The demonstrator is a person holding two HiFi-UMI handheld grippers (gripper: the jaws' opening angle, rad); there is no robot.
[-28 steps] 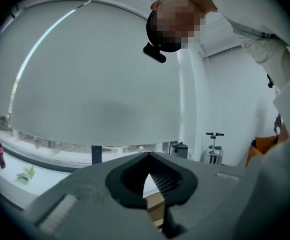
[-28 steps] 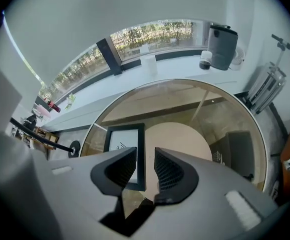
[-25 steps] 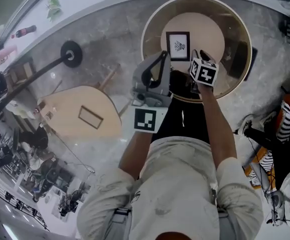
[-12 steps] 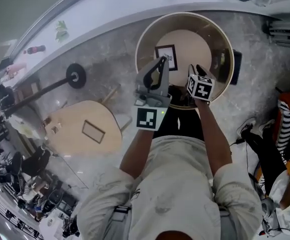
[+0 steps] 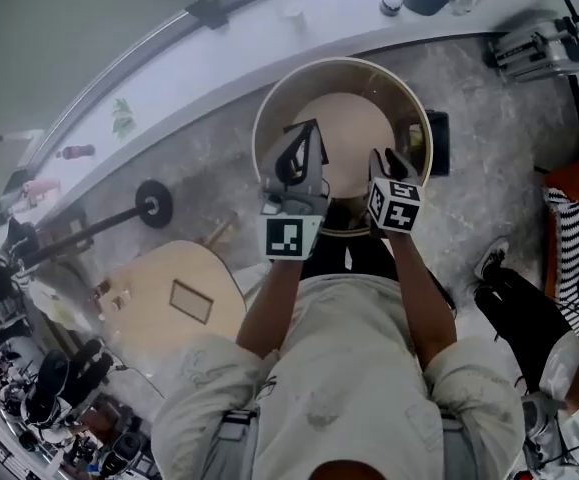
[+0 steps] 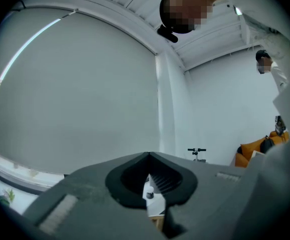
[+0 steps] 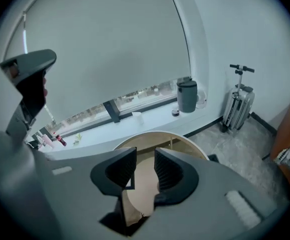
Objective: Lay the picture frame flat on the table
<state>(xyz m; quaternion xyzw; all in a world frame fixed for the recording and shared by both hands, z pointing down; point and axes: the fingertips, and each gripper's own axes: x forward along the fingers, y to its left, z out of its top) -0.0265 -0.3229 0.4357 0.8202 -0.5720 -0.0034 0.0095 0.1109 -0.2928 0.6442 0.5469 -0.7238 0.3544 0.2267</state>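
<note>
Resting on the round tabletop (image 5: 361, 118), the picture frame (image 5: 312, 125) sat toward its left side, mostly hidden behind the raised left tool (image 6: 148, 155), whose jaws were pressed together on nothing. The right tool (image 7: 145, 158) was spread and empty.

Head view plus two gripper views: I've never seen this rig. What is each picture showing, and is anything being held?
No robot here: a person holds a two-jaw tool in each hand. The head view looks down from their head onto a round wooden table; the picture frame is on it, mostly hidden. Each gripper view rides on its tool and looks along the jaws. The left gripper points up at a wall, jaws together; the right gripper faces the table, jaws apart. Neither holds anything.
</note>
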